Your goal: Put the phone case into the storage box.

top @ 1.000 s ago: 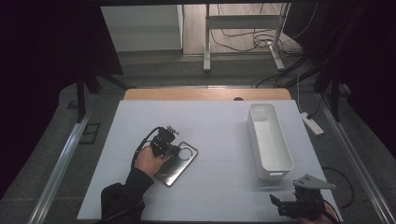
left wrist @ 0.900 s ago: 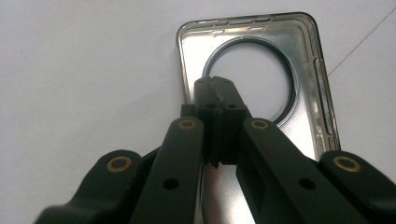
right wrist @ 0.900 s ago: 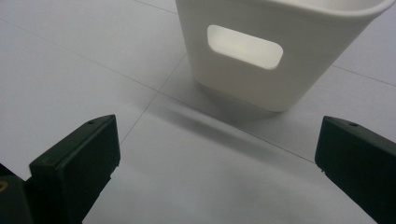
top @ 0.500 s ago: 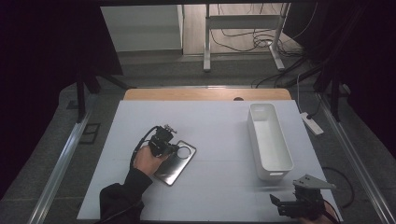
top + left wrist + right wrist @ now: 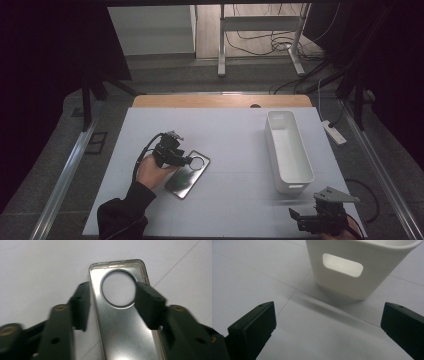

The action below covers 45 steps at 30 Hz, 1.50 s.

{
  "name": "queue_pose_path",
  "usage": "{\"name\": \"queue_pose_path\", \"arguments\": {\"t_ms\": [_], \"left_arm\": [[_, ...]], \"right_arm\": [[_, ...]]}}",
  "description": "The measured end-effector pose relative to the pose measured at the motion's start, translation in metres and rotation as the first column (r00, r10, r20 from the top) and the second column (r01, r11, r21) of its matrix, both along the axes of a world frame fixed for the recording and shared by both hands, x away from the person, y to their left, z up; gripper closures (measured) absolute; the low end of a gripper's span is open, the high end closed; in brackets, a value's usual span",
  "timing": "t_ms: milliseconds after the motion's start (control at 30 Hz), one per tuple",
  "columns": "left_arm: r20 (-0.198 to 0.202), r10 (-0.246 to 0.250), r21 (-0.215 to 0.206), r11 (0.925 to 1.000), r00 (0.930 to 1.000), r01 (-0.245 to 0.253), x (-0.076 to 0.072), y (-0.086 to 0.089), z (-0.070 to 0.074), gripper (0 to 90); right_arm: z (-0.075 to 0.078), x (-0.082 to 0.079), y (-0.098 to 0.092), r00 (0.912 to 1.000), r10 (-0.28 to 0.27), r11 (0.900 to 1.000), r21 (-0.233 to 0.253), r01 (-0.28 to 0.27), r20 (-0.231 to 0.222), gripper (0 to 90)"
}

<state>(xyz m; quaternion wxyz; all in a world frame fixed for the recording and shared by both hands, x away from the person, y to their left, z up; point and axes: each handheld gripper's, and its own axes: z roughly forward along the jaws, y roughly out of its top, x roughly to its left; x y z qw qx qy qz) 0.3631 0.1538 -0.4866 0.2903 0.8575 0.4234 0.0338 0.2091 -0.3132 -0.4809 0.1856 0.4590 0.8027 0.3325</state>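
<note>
While the left tool (image 5: 186, 160) hangs over the tin (image 5: 187, 174) at about 9 o'clock on the counter (image 5: 235, 130), its jaws stand apart, straddling the end with the round window, one on each long edge; whether they touch the metal, I cannot tell. The tin lies flat, slanted. Down at 5 o'clock the right tool (image 5: 300, 218) waits wide open, holding nothing, pointed at the near end of the white bin (image 5: 288, 150) at 3 o'clock.
</note>
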Motion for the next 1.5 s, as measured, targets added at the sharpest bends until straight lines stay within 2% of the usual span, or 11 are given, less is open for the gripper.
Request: {"name": "queue_pose_path", "arguments": {"t_ms": [100, 233, 333, 500, 633, 733, 933, 1133, 1500], "left_arm": [[-0.004, 0.006, -0.001, 1.0, 1.0, -0.006, -0.002, 0.005, 0.003, 32.3], [-0.009, 0.016, 0.03, 0.9994, 0.9998, -0.015, -0.006, 0.01, 0.005, 17.7], [-0.015, 0.005, 0.048, 0.9988, 0.9999, -0.004, -0.008, 0.012, 0.005, 6.9], [-0.027, -0.004, 0.054, 0.9985, 0.9996, 0.006, -0.013, 0.019, 0.009, 0.0], [-0.043, -0.012, 0.107, 0.9941, 0.999, 0.017, -0.017, 0.021, 0.011, 0.0], [-0.044, -0.013, 0.129, 0.9914, 0.9989, 0.019, -0.018, 0.022, 0.011, 0.0], [-0.05, -0.014, 0.139, 0.9901, 0.9987, 0.021, -0.019, 0.023, 0.007, 0.0], [-0.064, -0.013, 0.149, 0.9885, 0.9978, 0.023, -0.022, 0.018, -0.005, 0.0], [-0.079, -0.017, 0.193, 0.9807, 0.9968, 0.032, -0.026, 0.011, -0.027, 0.0]], "right_arm": [[0.0, 0.0, 0.0, 1.0, 0.0, 1.0, -0.001, 0.0, 0.001, 0.4], [0.0, 0.0, 0.0, 1.0, 0.001, 1.0, -0.001, -0.001, 0.001, 0.4], [0.0, 0.0, 0.0, 1.0, -0.001, 1.0, -0.001, 0.001, 0.001, 0.0], [0.0, 0.0, 0.0, 1.0, -0.006, 1.0, 0.001, 0.006, -0.001, 0.0], [0.0, 0.0, 0.0, 1.0, -0.007, 1.0, -0.002, 0.007, 0.0, 0.0], [0.0, 0.0, 0.0, 1.0, -0.005, 1.0, 0.0, 0.005, 0.001, 0.0], [0.0, 0.0, 0.0, 1.0, -0.004, 1.0, -0.002, 0.004, 0.0, 0.0], [0.0, 0.0, 0.0, 1.0, -0.003, 1.0, -0.004, 0.003, -0.003, 0.0], [0.0, 0.0, 0.0, 1.0, -0.002, 1.0, -0.002, 0.002, -0.003, 0.0]]}}
